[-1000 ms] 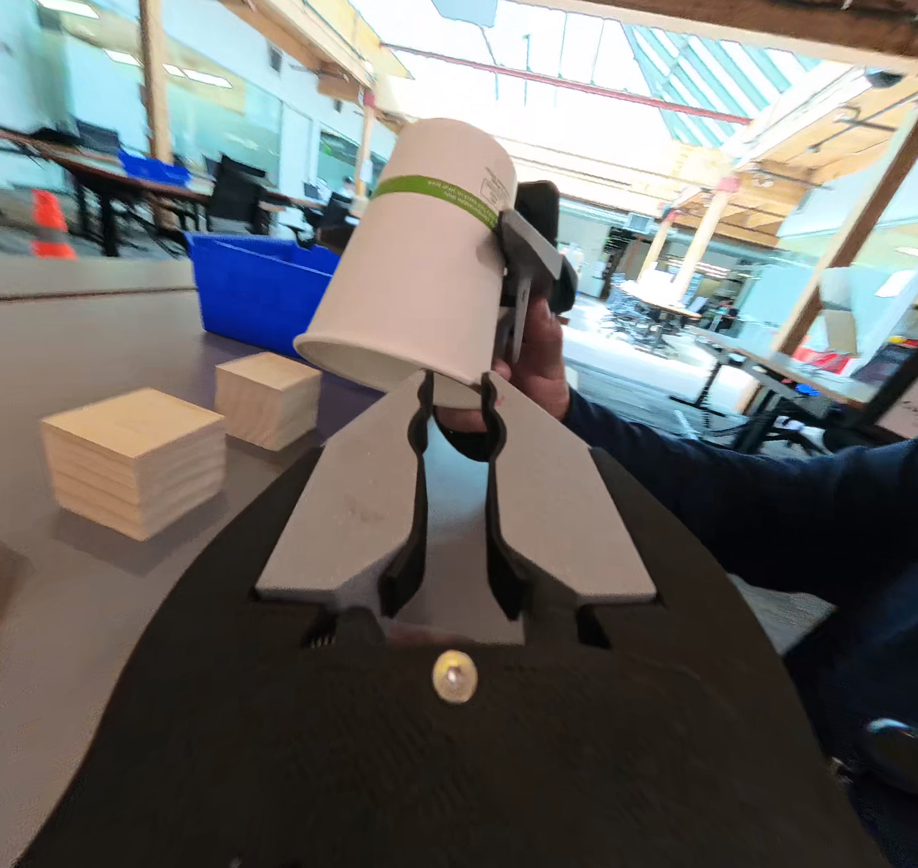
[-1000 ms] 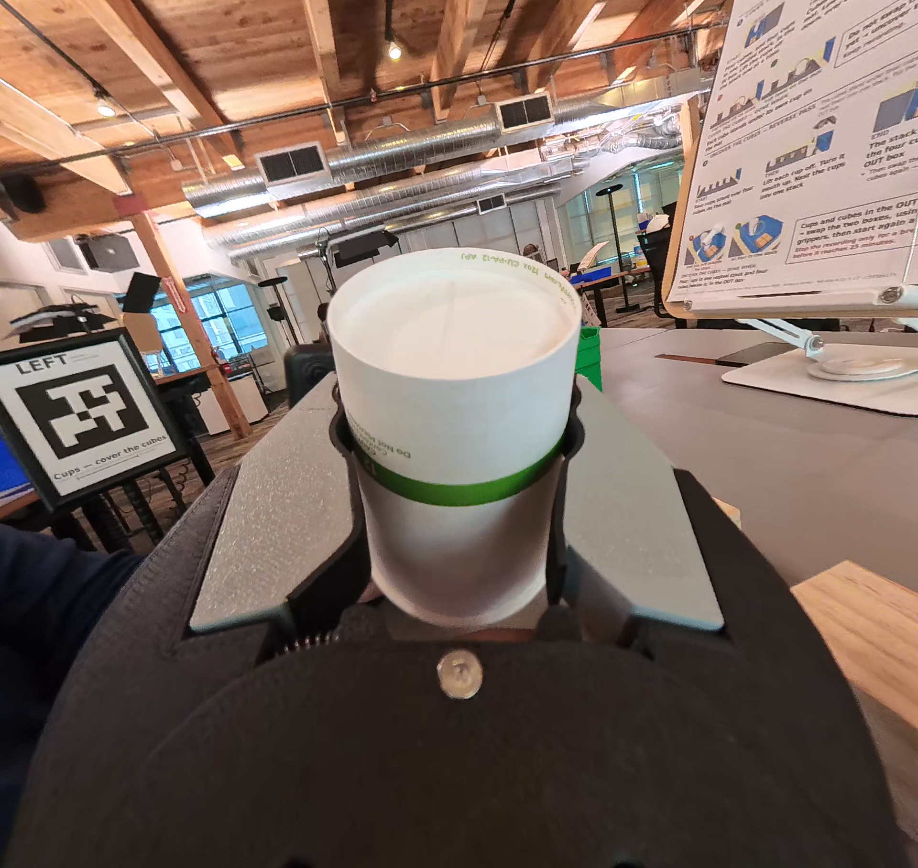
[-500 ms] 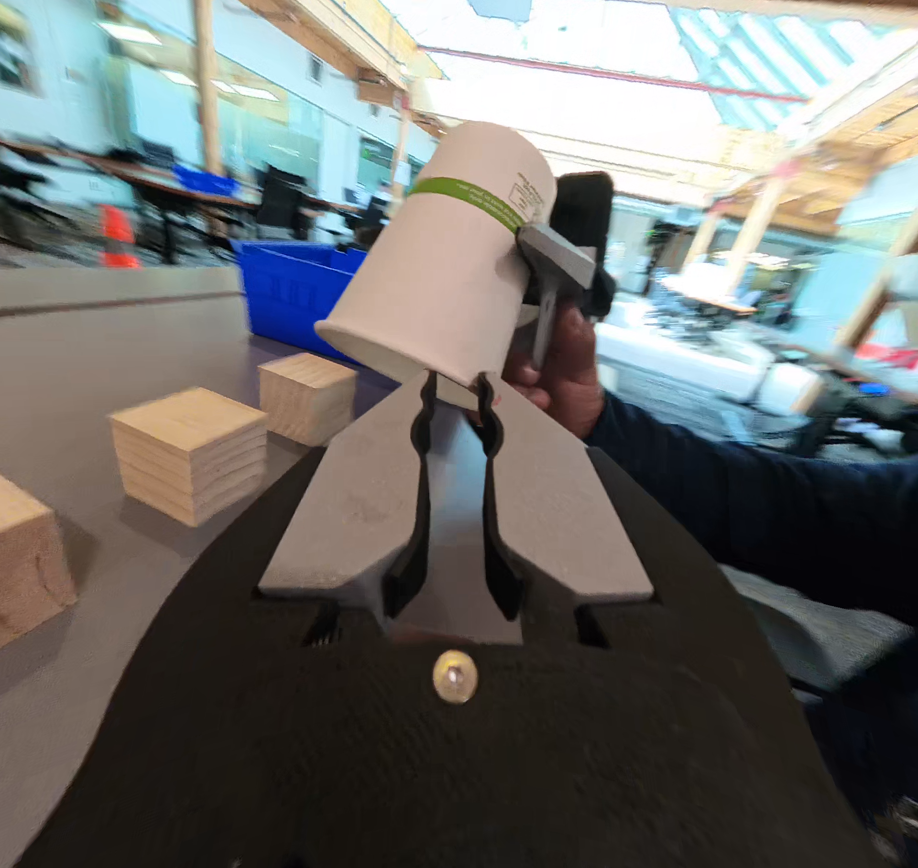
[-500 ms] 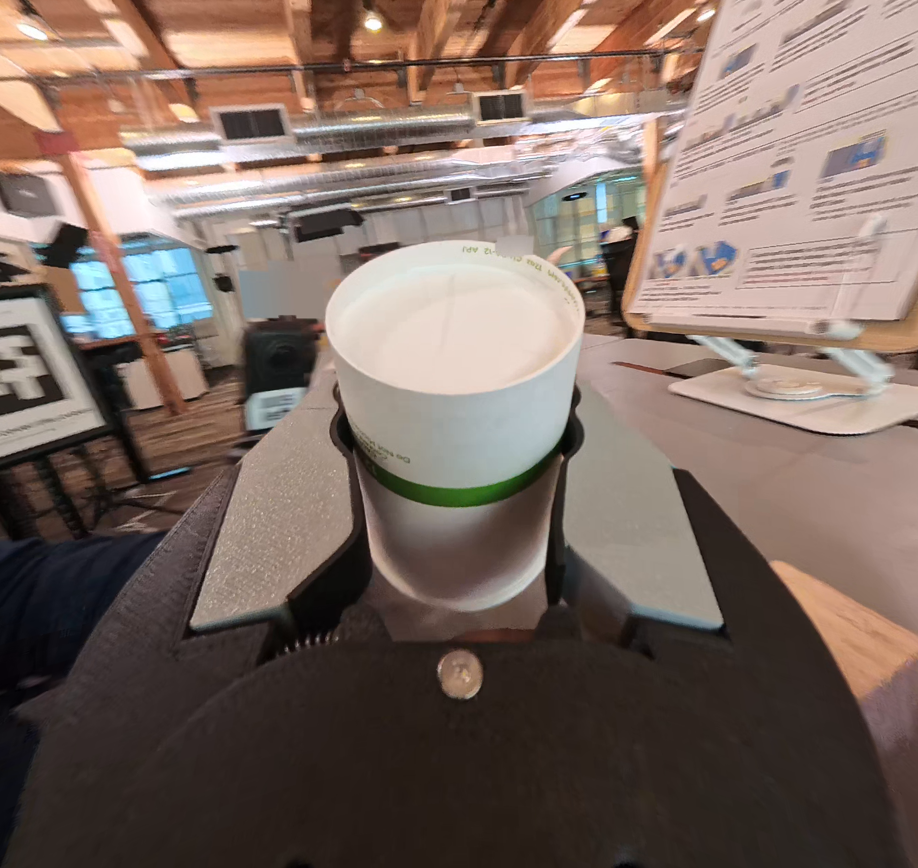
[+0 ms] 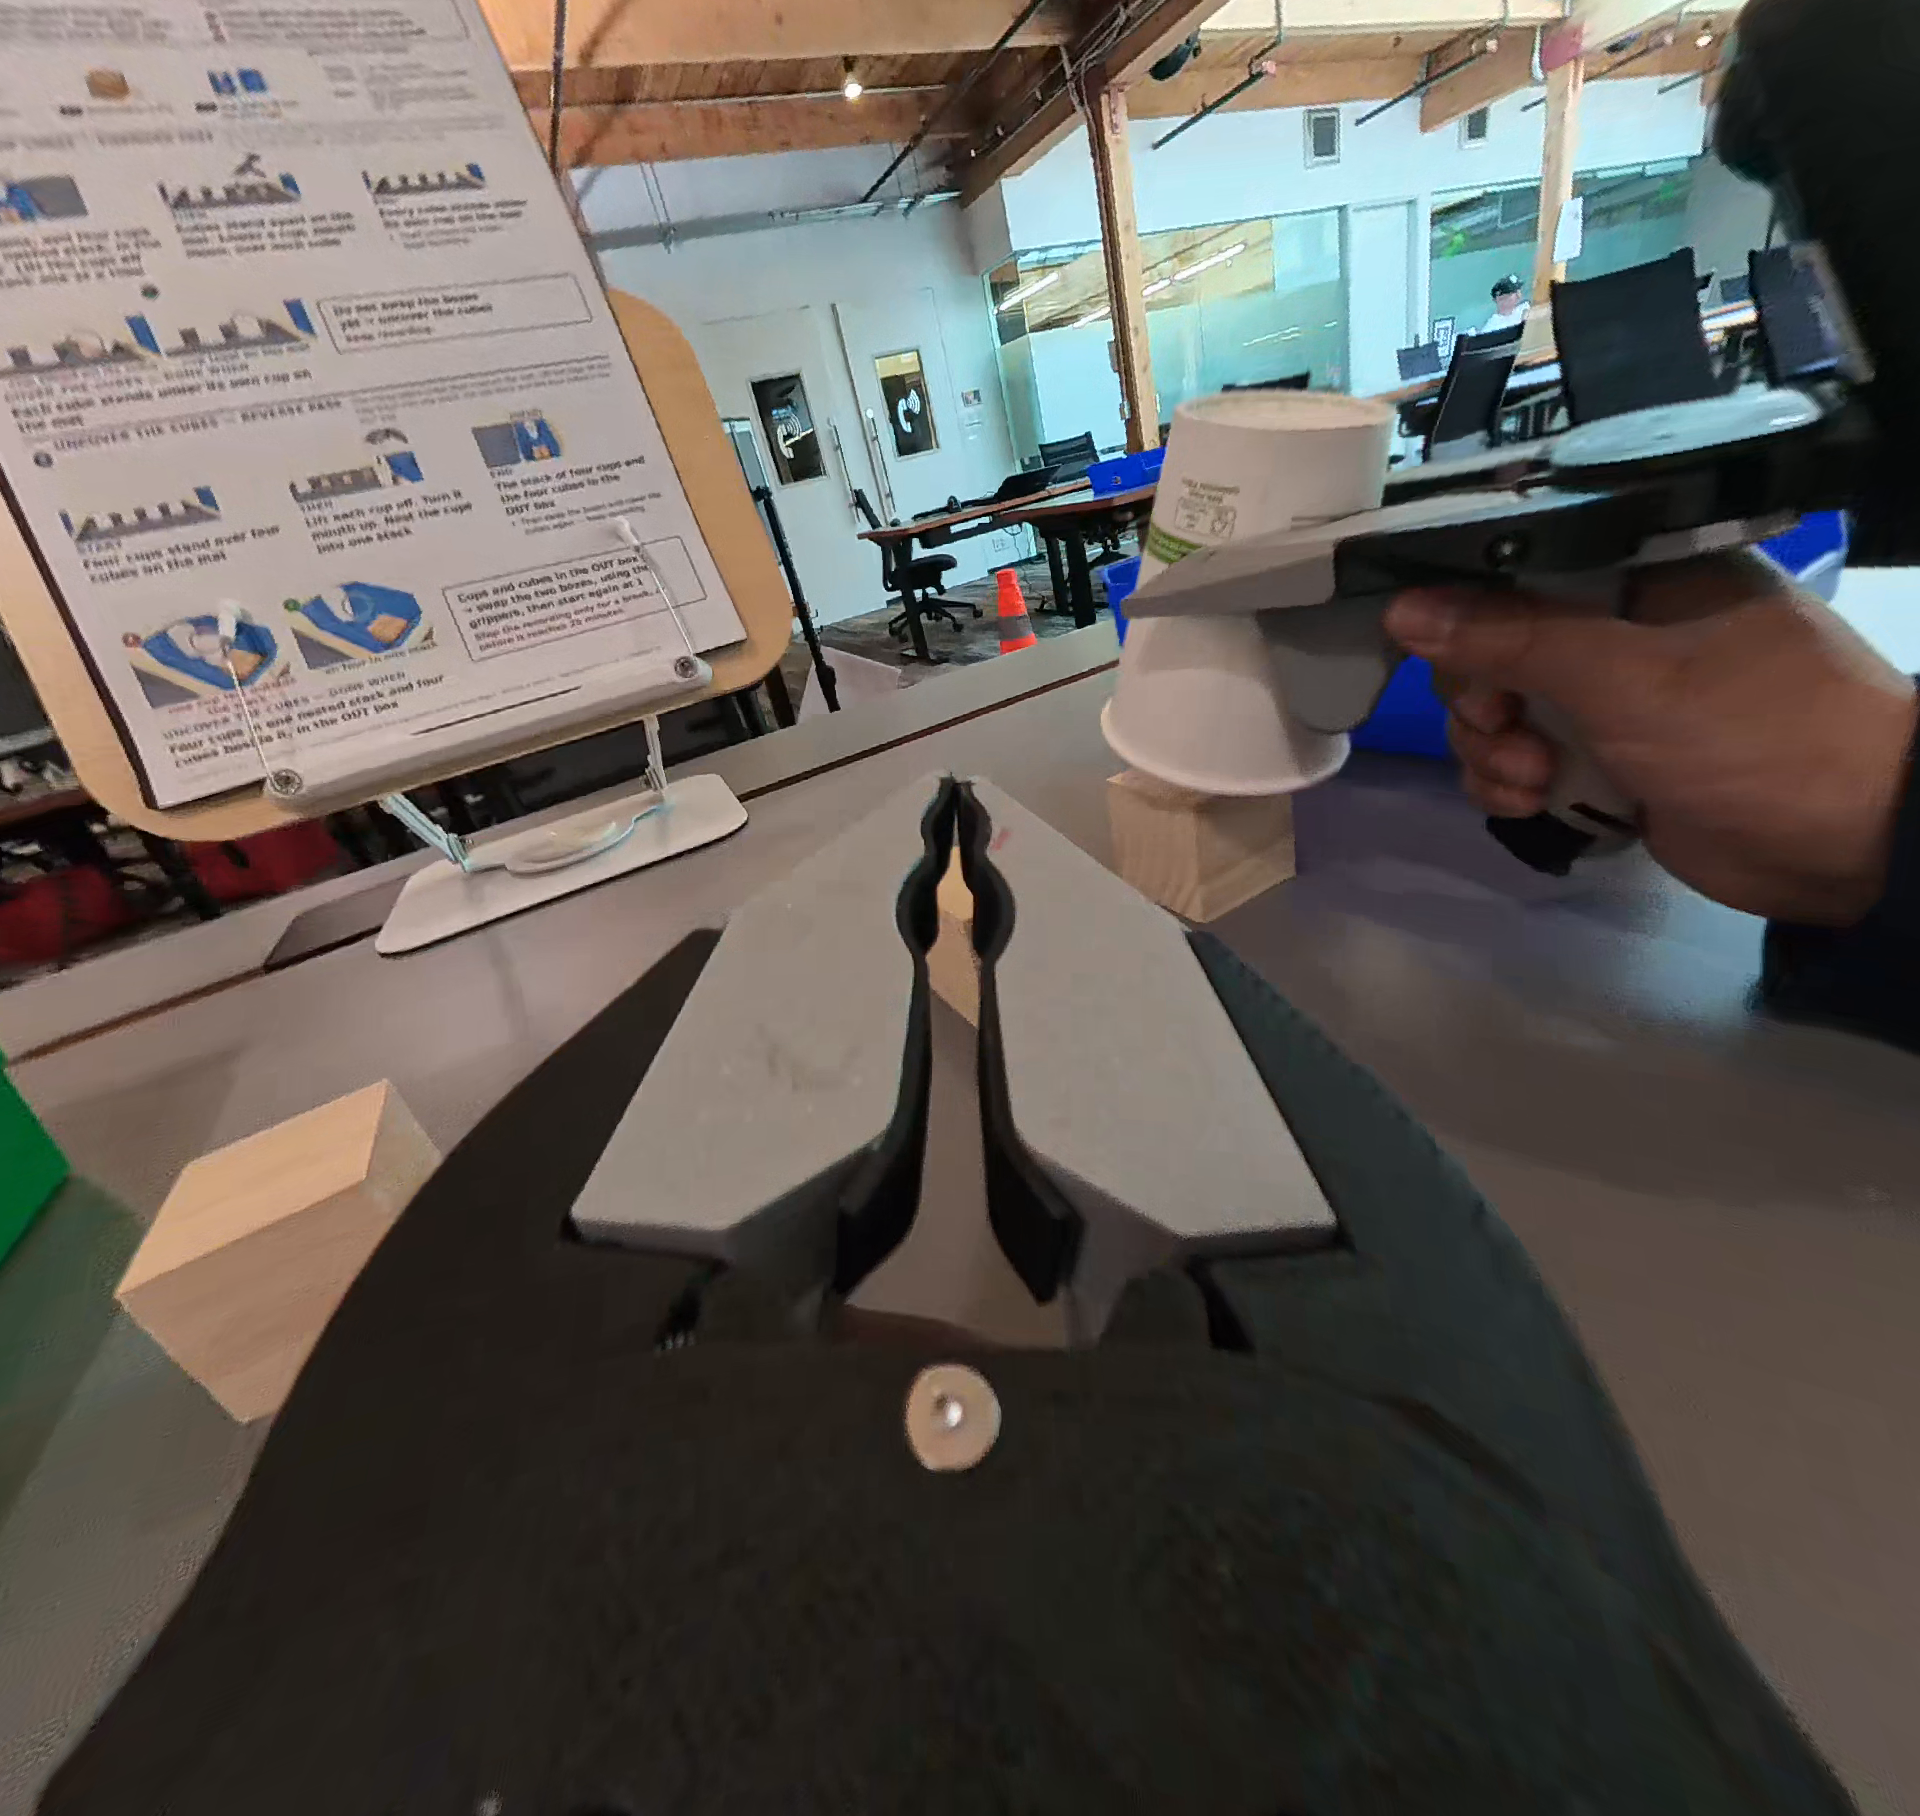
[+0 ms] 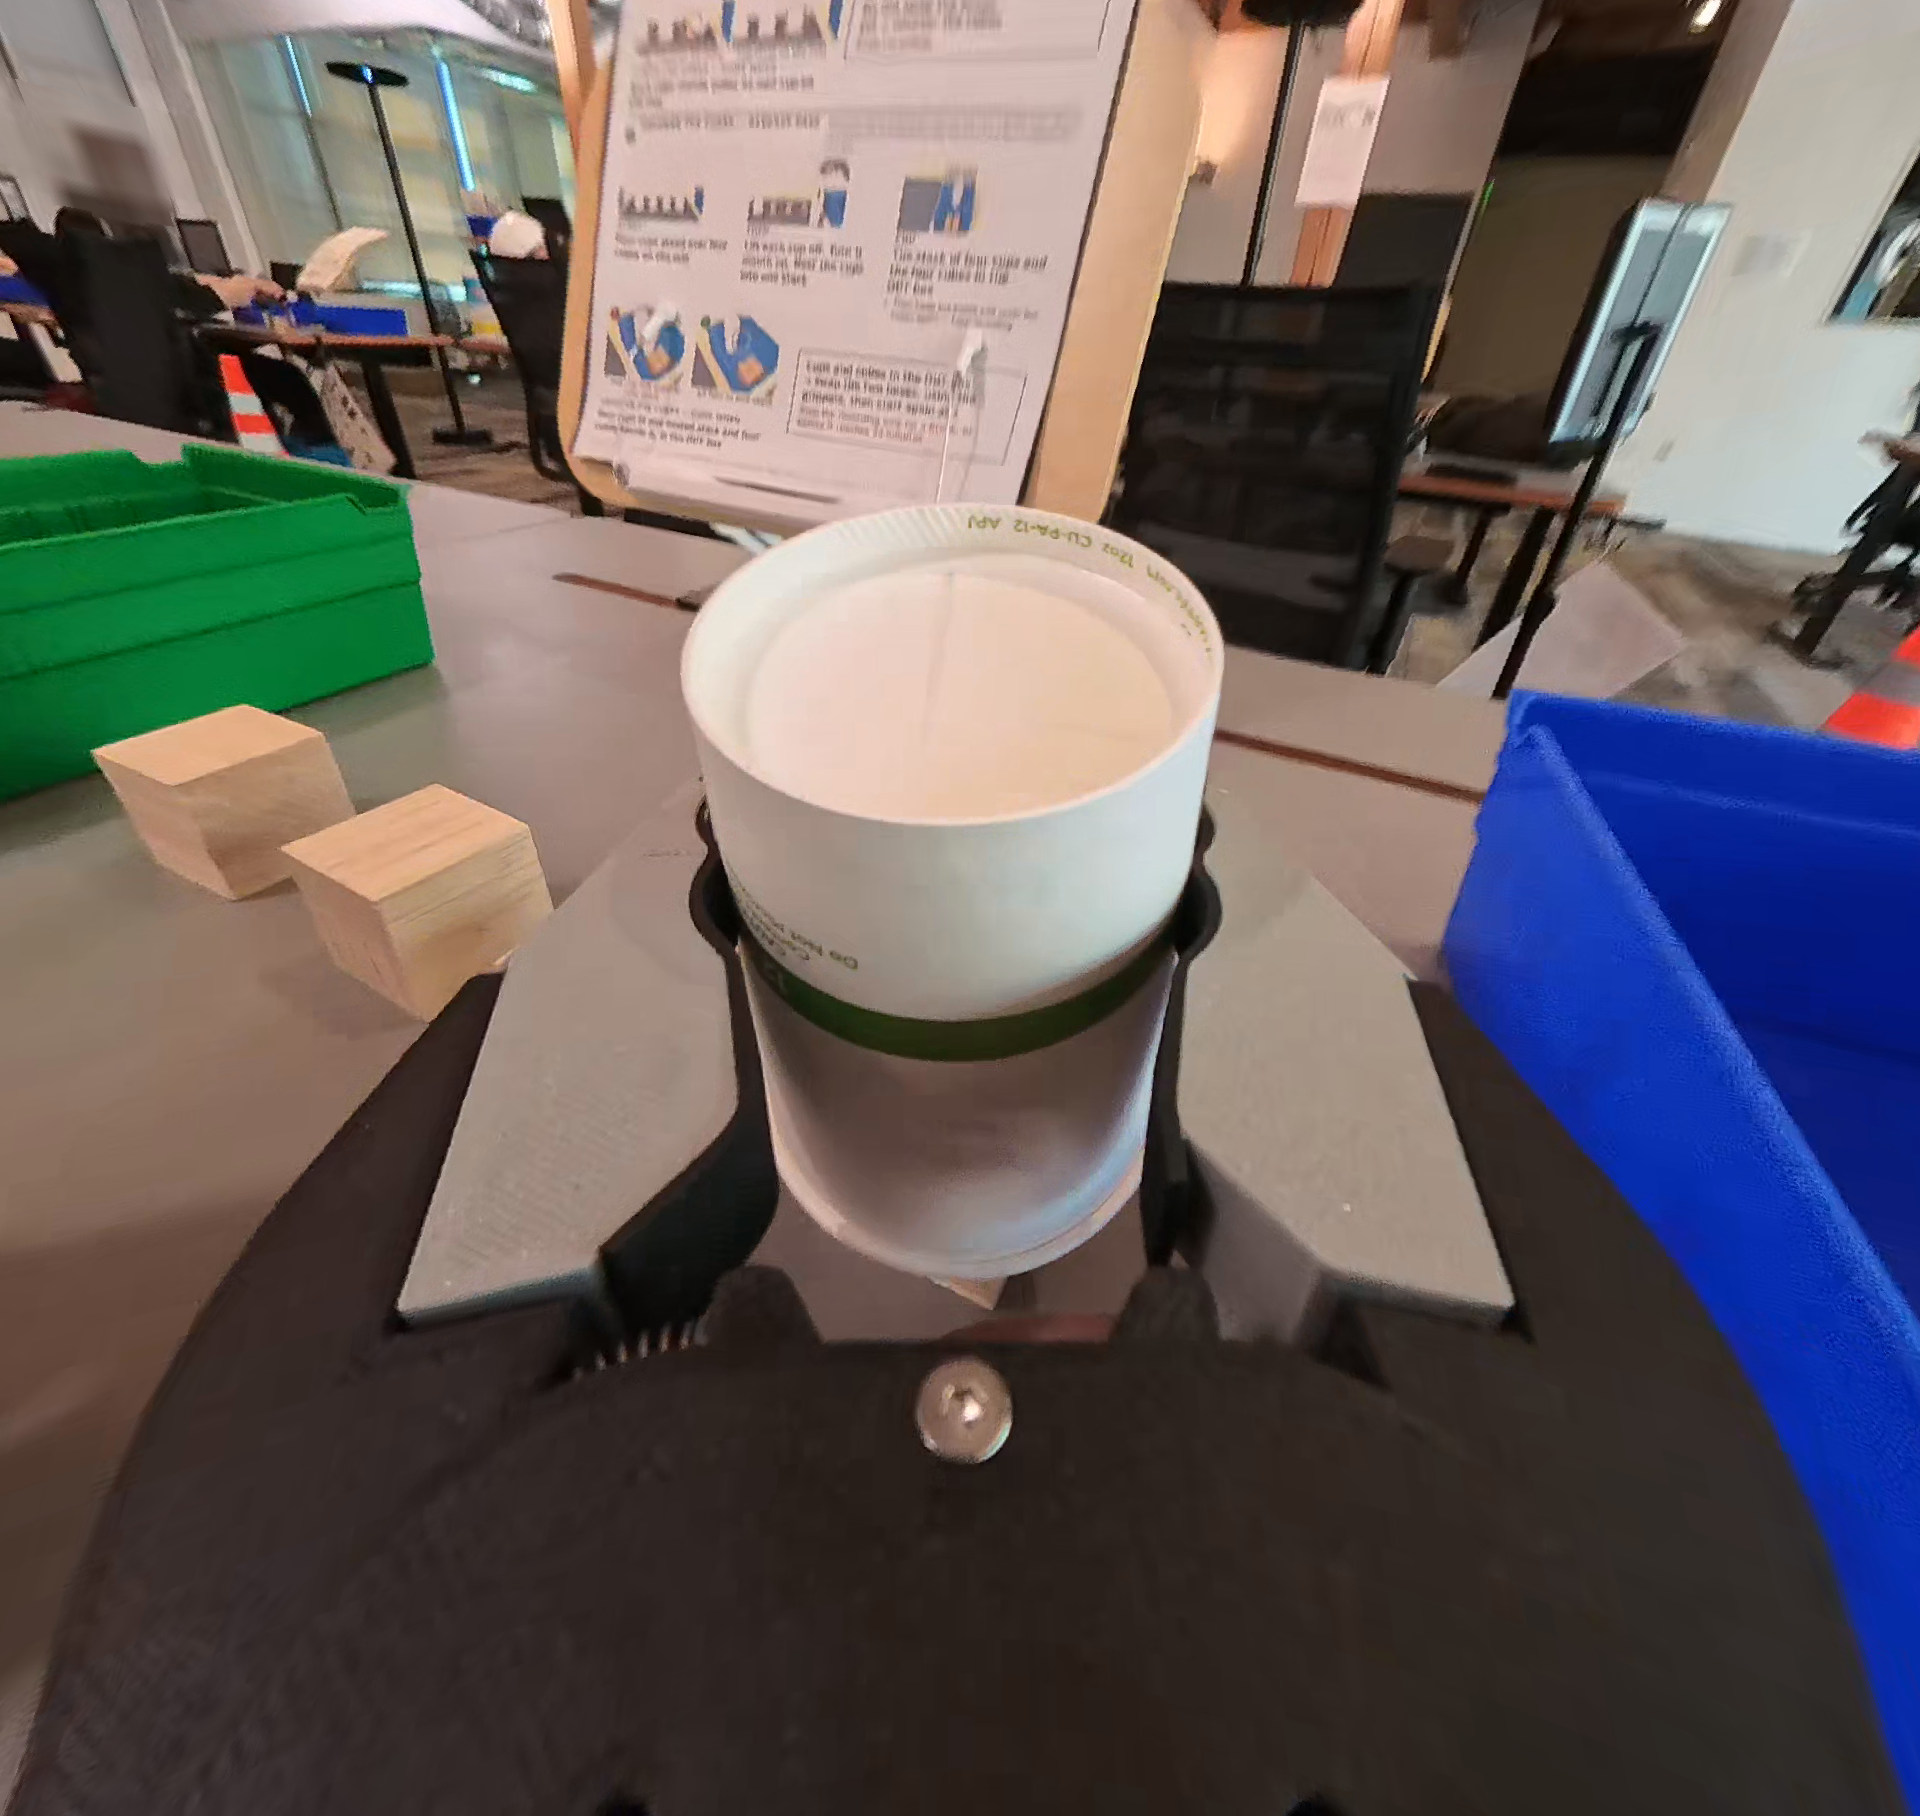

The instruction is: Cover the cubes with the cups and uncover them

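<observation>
Wooden cubes (image 6: 416, 893) left | blue bin (image 6: 1704, 935) right | cup (image 6: 951, 831) in right claw (image 6: 951, 893)

Your grippers: grey wedge fingers (image 5: 790, 1070) w/ black wavy pads, textured black body, one silver screw (image 5: 951, 1417) at centre. Right hand (image 5: 1662, 727) has dark sleeve.

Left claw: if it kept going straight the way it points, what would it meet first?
Probably the wooden cube glimpsed just beyond the shut left claw; past that, grey table and the stand's base. Depth is uncertain.
</observation>
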{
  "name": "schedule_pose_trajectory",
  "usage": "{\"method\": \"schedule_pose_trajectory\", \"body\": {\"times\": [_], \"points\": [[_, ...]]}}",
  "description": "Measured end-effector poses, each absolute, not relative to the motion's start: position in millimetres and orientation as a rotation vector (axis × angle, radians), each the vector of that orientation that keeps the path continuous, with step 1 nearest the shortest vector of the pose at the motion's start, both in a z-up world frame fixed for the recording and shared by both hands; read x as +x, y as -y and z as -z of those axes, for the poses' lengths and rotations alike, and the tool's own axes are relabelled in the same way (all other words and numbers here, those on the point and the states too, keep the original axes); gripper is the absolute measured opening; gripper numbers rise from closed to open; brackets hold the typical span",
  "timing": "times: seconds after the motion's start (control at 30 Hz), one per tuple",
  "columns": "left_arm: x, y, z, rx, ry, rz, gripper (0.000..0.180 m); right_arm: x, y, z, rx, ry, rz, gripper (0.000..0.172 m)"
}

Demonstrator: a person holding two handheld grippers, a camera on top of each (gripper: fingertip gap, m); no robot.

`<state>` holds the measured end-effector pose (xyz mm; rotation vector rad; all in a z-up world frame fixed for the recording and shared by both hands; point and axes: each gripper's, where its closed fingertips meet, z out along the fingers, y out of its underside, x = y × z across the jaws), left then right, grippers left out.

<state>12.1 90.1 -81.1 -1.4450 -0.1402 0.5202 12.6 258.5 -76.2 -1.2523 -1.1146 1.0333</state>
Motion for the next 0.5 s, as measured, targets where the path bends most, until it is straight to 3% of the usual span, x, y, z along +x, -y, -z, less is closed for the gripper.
{"method": "schedule_pose_trajectory", "body": {"times": [0.23, 0.5], "points": [[13.1, -92.0, 82.1, -1.454, 0.129, -0.548, 0.0, -20.8, -272.3, 129.2, -1.455, 1.274, -0.954, 0.085], [7.9, -90.4, 83.0, -1.458, 0.176, -0.5, 0.0, -9.6, -294.4, 138.9, -1.566, 1.219, -0.876, 0.084]]}}
